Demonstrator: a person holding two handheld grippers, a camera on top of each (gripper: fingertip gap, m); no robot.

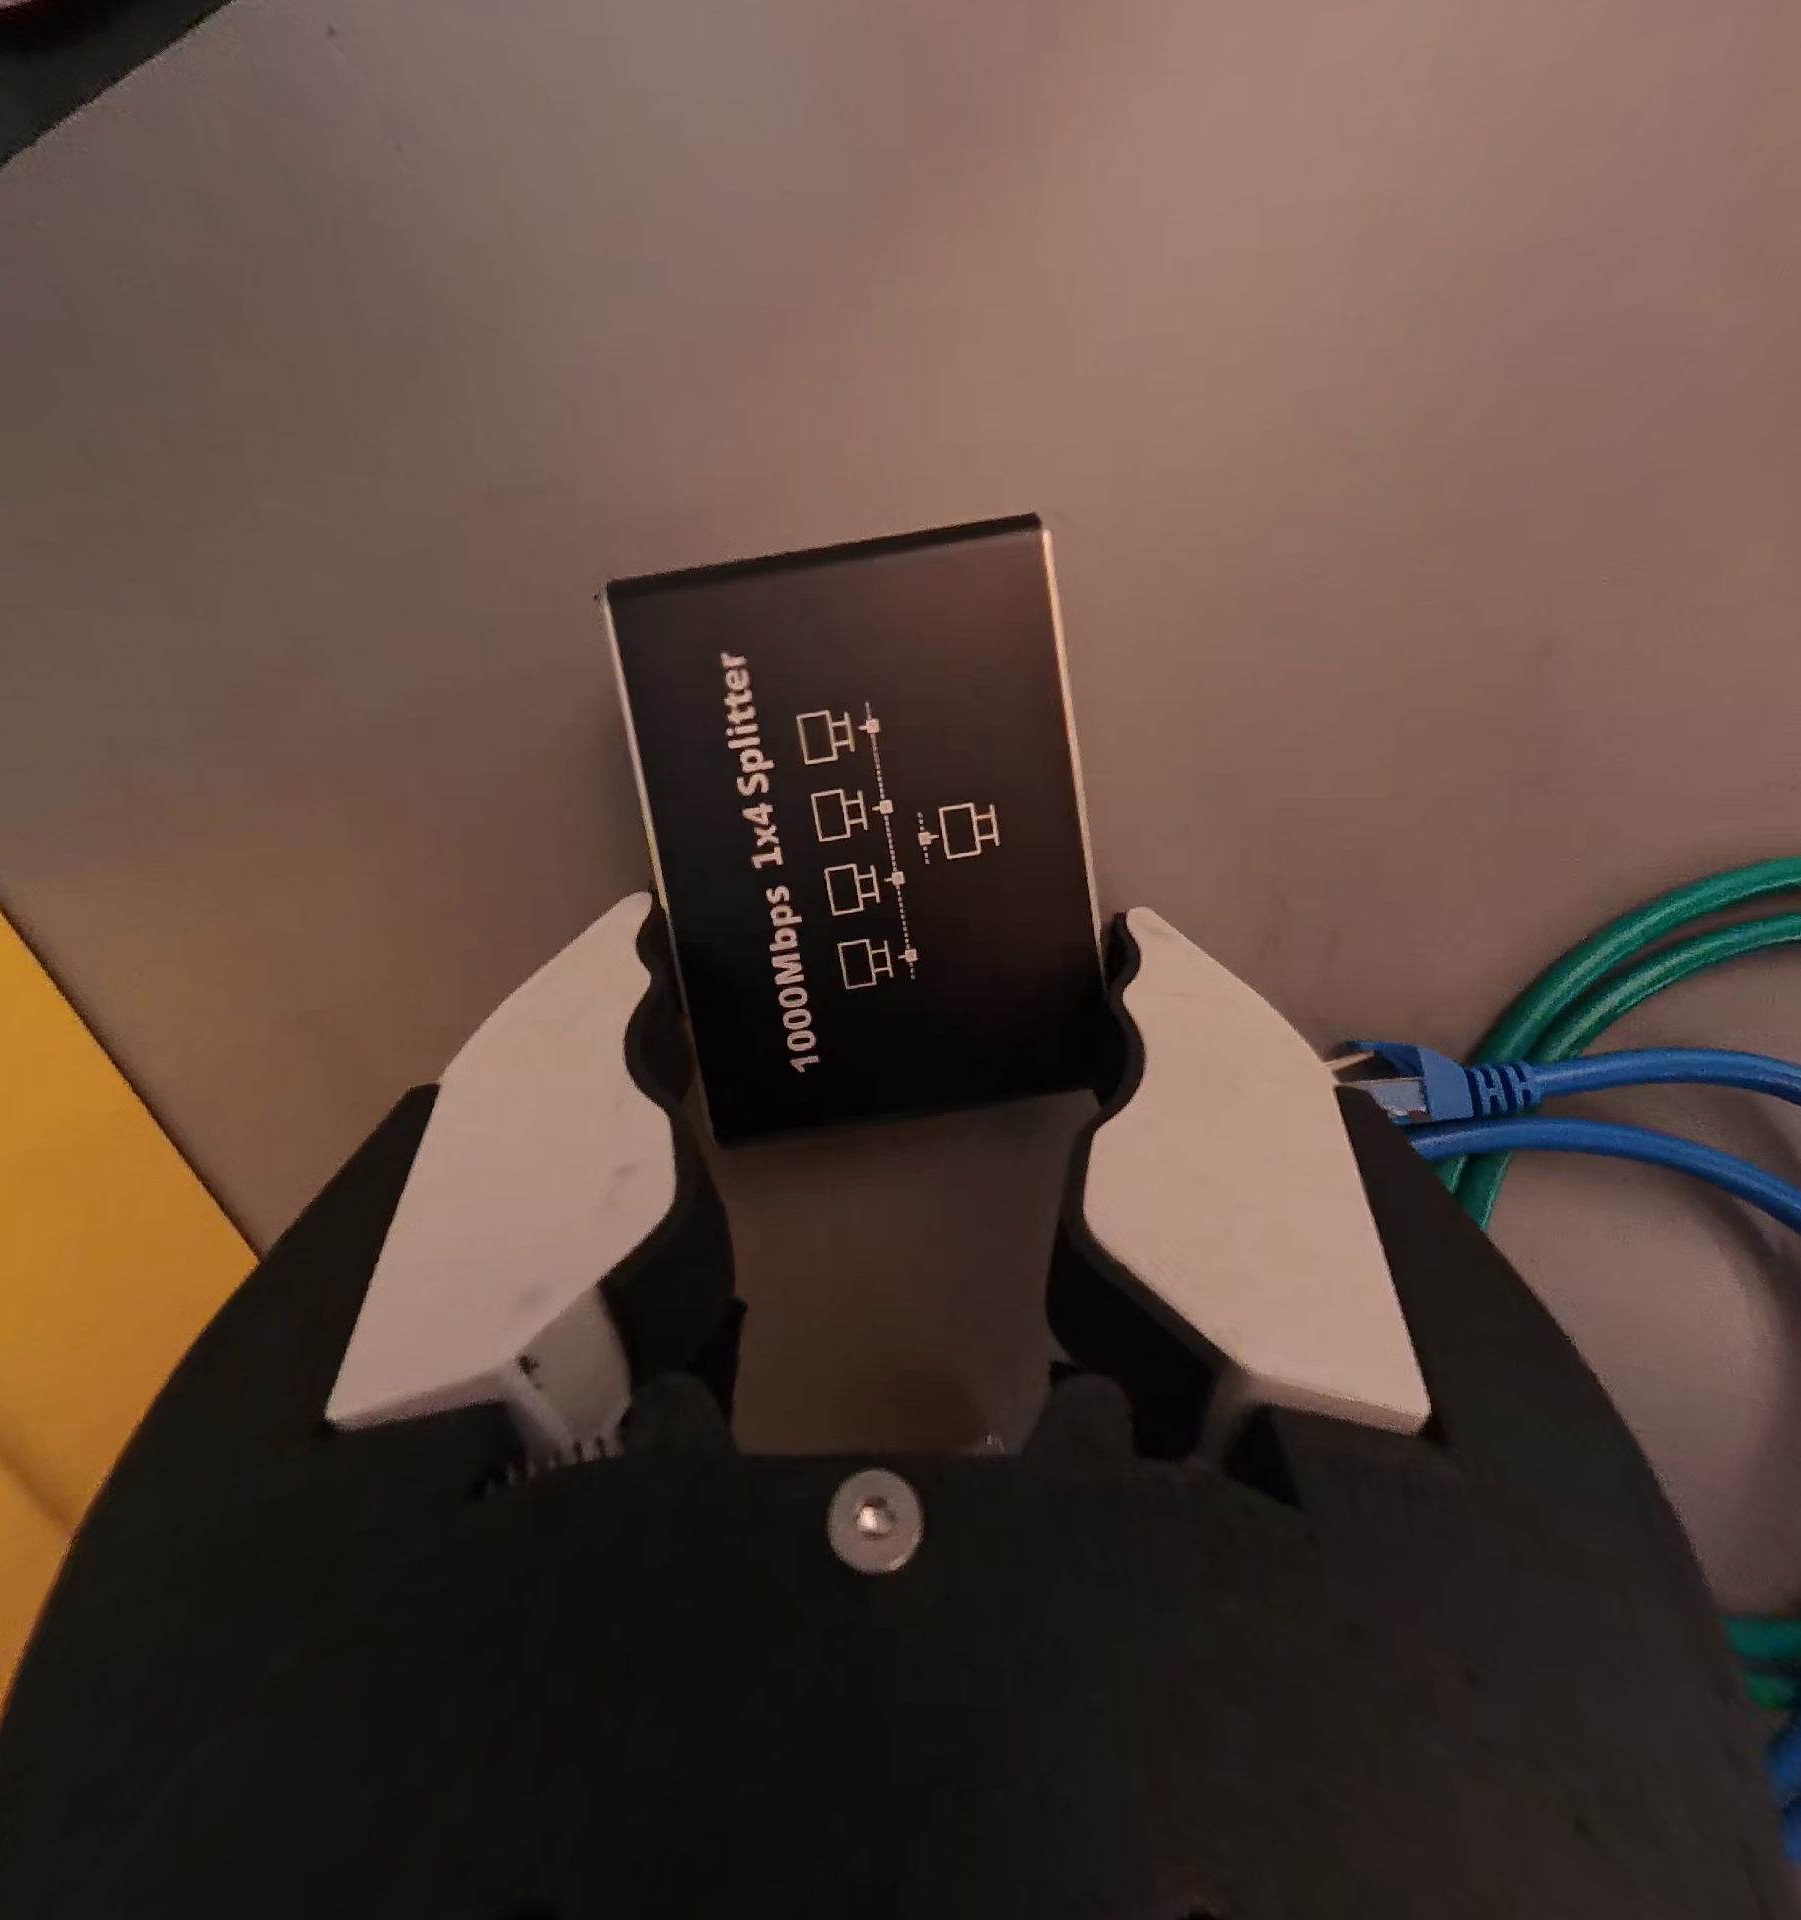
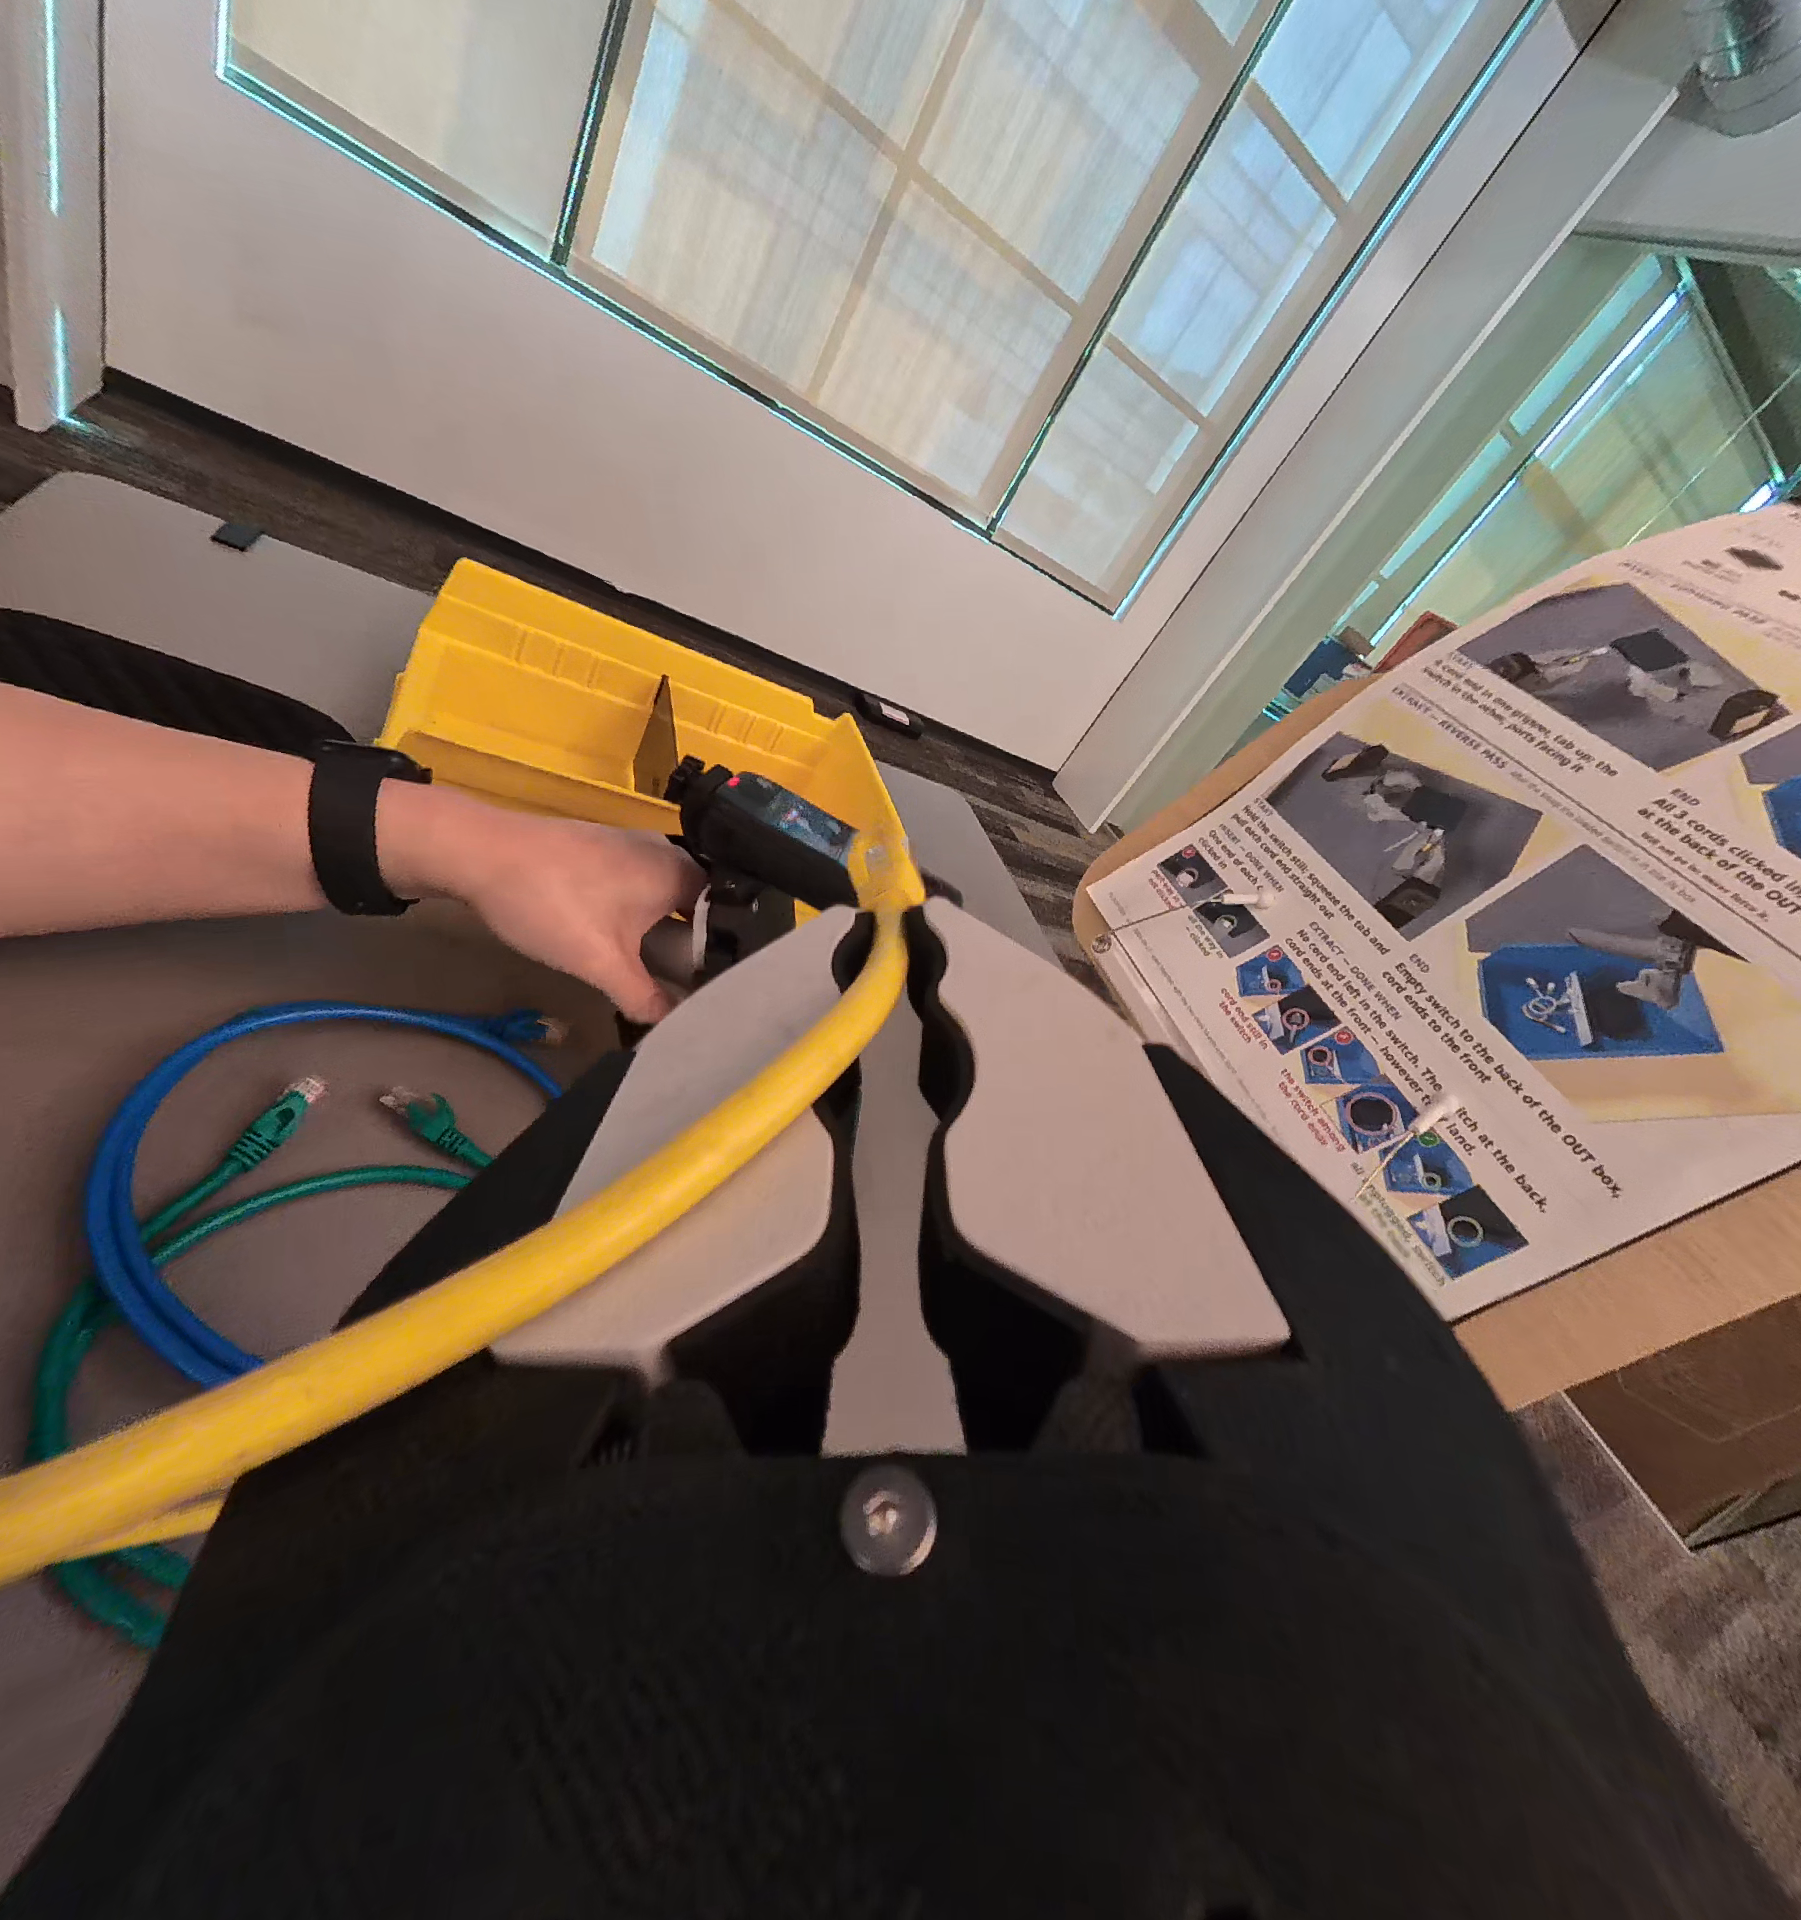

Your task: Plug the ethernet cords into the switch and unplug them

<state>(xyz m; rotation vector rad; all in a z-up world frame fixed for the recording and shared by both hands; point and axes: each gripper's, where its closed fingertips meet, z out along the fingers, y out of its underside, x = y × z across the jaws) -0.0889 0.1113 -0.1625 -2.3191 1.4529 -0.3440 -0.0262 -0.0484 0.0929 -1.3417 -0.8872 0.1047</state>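
Observation:
In the left wrist view my left gripper (image 1: 888, 940) is shut on the sides of a black switch box (image 1: 854, 810) with white markings, held over the grey table (image 1: 460, 468). A blue cord (image 1: 1602, 1081) and a green cord (image 1: 1654, 935) lie to its right, unplugged. In the right wrist view my right gripper (image 2: 891, 925) is shut on a yellow cord (image 2: 667, 1195) near its clear plug (image 2: 880, 862), which sticks out past the fingertips. The blue cord (image 2: 252, 1029) and the green cord (image 2: 262, 1132) lie loose on the table at left.
A yellow bin (image 2: 605, 707) stands at the far side of the table; its corner shows in the left wrist view (image 1: 54, 1143). A person's hand (image 2: 553, 904) holds the other gripper's handle. A printed instruction sheet (image 2: 1498, 935) lies on a wooden surface at right. There is about 30 centimeters between the tips of the two grippers.

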